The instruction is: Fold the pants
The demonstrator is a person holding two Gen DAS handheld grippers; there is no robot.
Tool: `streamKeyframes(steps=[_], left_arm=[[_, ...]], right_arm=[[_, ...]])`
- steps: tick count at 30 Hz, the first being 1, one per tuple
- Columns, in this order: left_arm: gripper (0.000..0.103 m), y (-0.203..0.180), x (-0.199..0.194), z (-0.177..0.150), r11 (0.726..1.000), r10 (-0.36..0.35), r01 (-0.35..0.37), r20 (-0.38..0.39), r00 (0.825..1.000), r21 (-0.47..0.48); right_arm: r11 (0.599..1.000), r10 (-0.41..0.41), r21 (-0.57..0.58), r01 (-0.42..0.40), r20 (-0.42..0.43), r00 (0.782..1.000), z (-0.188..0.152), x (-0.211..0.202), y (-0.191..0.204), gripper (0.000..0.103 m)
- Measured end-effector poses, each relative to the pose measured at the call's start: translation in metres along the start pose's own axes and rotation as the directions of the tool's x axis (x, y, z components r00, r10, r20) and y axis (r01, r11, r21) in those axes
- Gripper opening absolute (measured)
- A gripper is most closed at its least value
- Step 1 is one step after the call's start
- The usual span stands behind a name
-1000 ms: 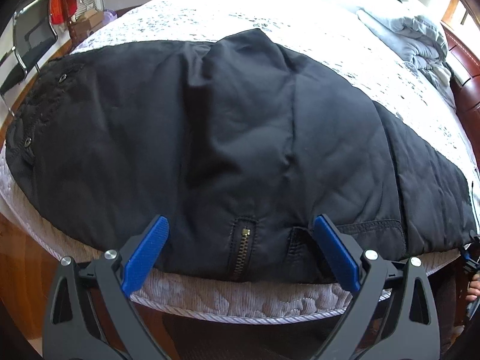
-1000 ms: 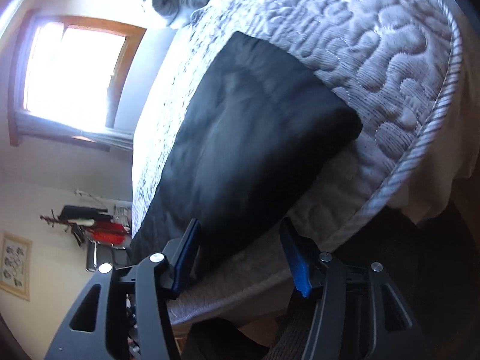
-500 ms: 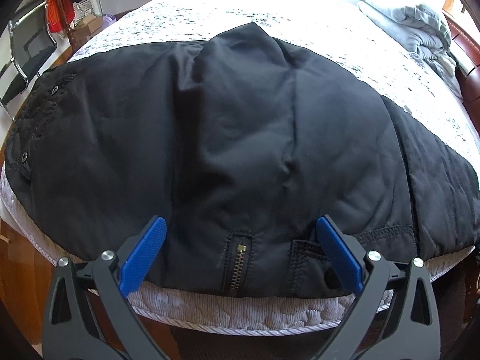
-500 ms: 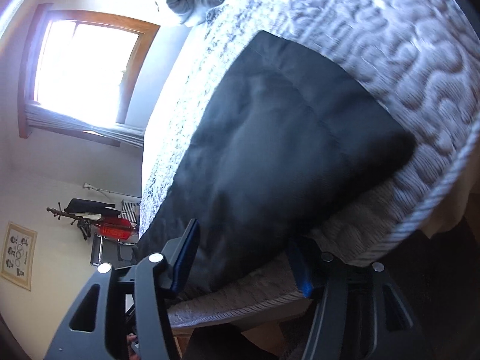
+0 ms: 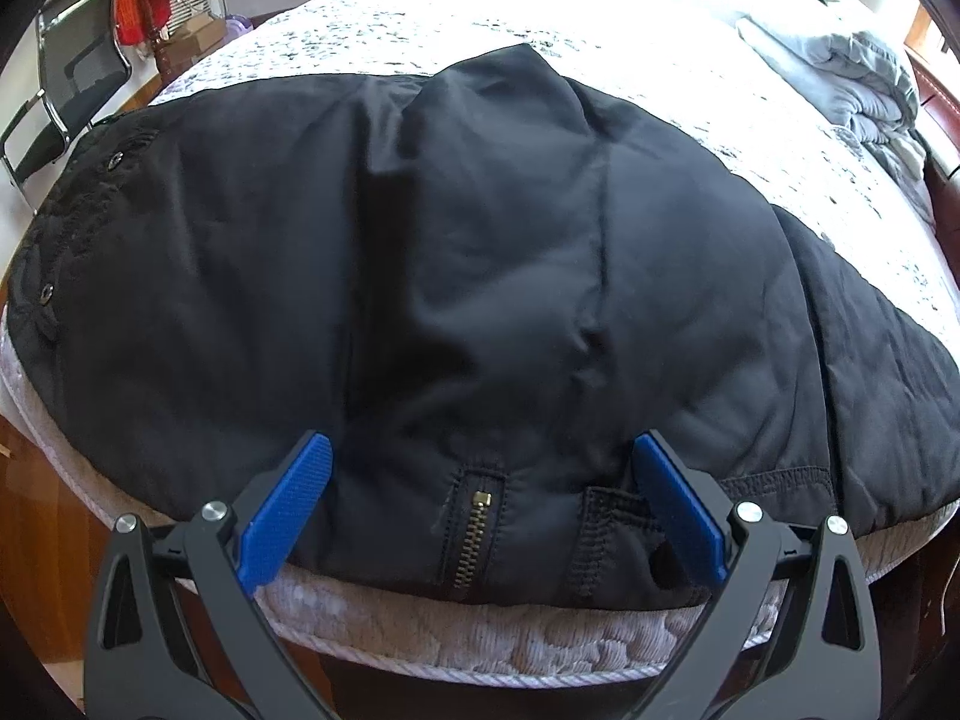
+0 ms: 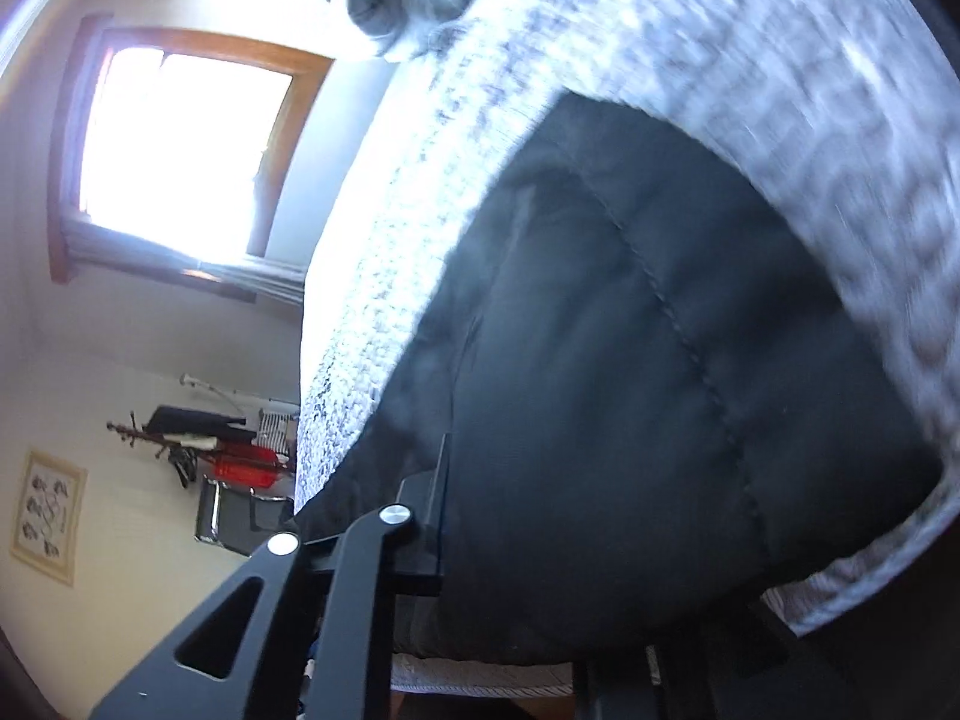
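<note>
Pants [image 5: 480, 276] lie spread across the near edge of the bed [image 5: 480, 648], zipper [image 5: 471, 540] facing me. My left claw [image 5: 480, 504] straddles that zipper. Folded blanket [image 5: 840, 78] sits far right on the bed; chair [image 5: 66, 96] stands beyond the left end.

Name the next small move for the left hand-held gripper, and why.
Probably ease forward and close on the waistband: the left hand-held gripper is open, its blue fingers straddling the zipper at the near edge of the black pants, not yet pinching fabric.

Home bedroom: quilted bed [image 5: 690, 48], window [image 6: 174, 150], coat rack [image 6: 174, 438].
</note>
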State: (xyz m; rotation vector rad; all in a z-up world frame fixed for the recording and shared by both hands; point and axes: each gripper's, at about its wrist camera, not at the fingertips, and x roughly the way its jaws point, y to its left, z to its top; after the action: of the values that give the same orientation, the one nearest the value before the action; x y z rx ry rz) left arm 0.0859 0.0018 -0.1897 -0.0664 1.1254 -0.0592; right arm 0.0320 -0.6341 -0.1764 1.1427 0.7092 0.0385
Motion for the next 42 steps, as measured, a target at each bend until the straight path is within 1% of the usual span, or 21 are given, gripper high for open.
streamKeyframes(steps=[3,6,8,9,12,14,16,20,23,25,27,29,30,31,33,34,35,36,38,40,42], left_arm=[[0.1,-0.011,0.005,0.006,1.0,-0.007,0.007,-0.008,1.0,0.008],[0.1,-0.027,0.009,0.013,0.999,-0.031,0.031,-0.023,0.999,0.027],[0.1,-0.043,0.014,0.016,0.998,-0.047,0.049,-0.03,0.998,0.048],[0.1,-0.047,0.015,0.017,0.997,-0.051,0.052,-0.031,0.998,0.057],[0.101,-0.069,0.021,0.016,0.992,-0.042,0.044,-0.017,0.999,0.119],[0.101,-0.073,0.022,0.015,0.991,-0.027,0.028,-0.003,1.0,0.131],[0.1,-0.069,0.021,0.016,0.992,-0.049,0.049,-0.002,0.999,0.116],[0.1,-0.052,0.008,0.014,0.995,-0.089,0.09,-0.014,0.996,0.052],[0.1,-0.035,-0.002,0.01,0.992,-0.122,0.122,-0.006,0.993,-0.023],[0.1,-0.024,-0.009,0.008,0.989,-0.134,0.134,0.009,0.991,-0.068],[0.1,-0.014,-0.015,0.006,0.984,-0.141,0.142,0.02,0.99,-0.105],[0.1,-0.004,-0.021,0.004,0.979,-0.149,0.152,0.03,0.988,-0.137],[0.1,0.001,-0.023,0.003,0.977,-0.151,0.154,0.033,0.988,-0.149],[0.1,0.004,-0.025,0.002,0.975,-0.152,0.155,0.035,0.988,-0.156],[0.1,0.01,-0.027,0.0,0.972,-0.155,0.16,0.04,0.987,-0.17],[0.1,0.014,-0.029,-0.001,0.97,-0.156,0.162,0.045,0.987,-0.181],[0.1,0.03,-0.033,-0.003,0.968,-0.156,0.162,0.048,0.987,-0.19],[0.1,0.035,-0.034,-0.005,0.966,-0.157,0.164,0.05,0.986,-0.201],[0.1,0.038,-0.04,-0.013,0.962,-0.16,0.167,0.049,0.986,-0.214],[0.1,0.04,-0.042,-0.017,0.959,-0.163,0.17,0.051,0.985,-0.228],[0.1,0.046,-0.045,-0.019,0.955,-0.163,0.172,0.055,0.985,-0.242]], right_arm=[[0.998,-0.004,-0.059,0.006,0.034,0.999,0.012,-0.01,0.018,0.01],[0.995,-0.035,-0.095,0.042,0.076,0.996,0.026,-0.02,0.026,0.01],[0.997,-0.058,-0.053,0.063,0.099,0.993,0.036,-0.025,0.014,0.01],[0.995,-0.091,-0.03,0.094,0.101,0.991,0.041,-0.026,0.003,0.01],[0.98,-0.195,0.047,0.192,0.056,0.979,0.042,-0.018,-0.03,0.01],[0.976,-0.21,0.069,0.207,0.037,0.977,0.037,-0.014,-0.045,0.01],[0.976,-0.213,0.06,0.21,0.052,0.976,0.033,-0.016,-0.042,0.01],[0.957,-0.283,-0.036,0.287,0.093,0.955,0.028,-0.023,-0.01,0.01],[0.92,-0.341,-0.149,0.361,0.143,0.929,0.027,-0.024,0.032,0.01],[0.895,-0.35,-0.224,0.385,0.181,0.919,0.023,-0.028,0.058,0.01],[0.881,-0.329,-0.283,0.378,0.206,0.922,0.015,-0.025,0.089,0.01],[0.863,-0.293,-0.359,0.354,0.215,0.932,0.003,-0.019,0.123,0.01],[0.849,-0.288,-0.392,0.353,0.216,0.933,-0.002,-0.014,0.136,0.01],[0.822,-0.286,-0.444,0.356,0.218,0.933,-0.011,-0.008,0.155,0.01],[0.781,-0.28,-0.517,0.349,0.209,0.937,-0.026,0.005,0.18,0.011],[0.754,-0.278,-0.562,0.342,0.198,0.94,-0.037,0.013,0.193,0.011],[0.722,-0.284,-0.602,0.341,0.193,0.939,-0.046,0.02,0.204,0.011],[0.671,-0.299,-0.655,0.348,0.191,0.935,-0.06,0.031,0.217,0.011],[0.606,-0.314,-0.719,0.34,0.177,0.933,-0.079,0.052,0.238,0.011],[0.562,-0.326,-0.767,0.31,0.139,0.935,-0.101,0.072,0.25,0.011],[0.535,-0.344,-0.794,0.289,0.107,0.933,-0.116,0.09,0.253,0.01]])
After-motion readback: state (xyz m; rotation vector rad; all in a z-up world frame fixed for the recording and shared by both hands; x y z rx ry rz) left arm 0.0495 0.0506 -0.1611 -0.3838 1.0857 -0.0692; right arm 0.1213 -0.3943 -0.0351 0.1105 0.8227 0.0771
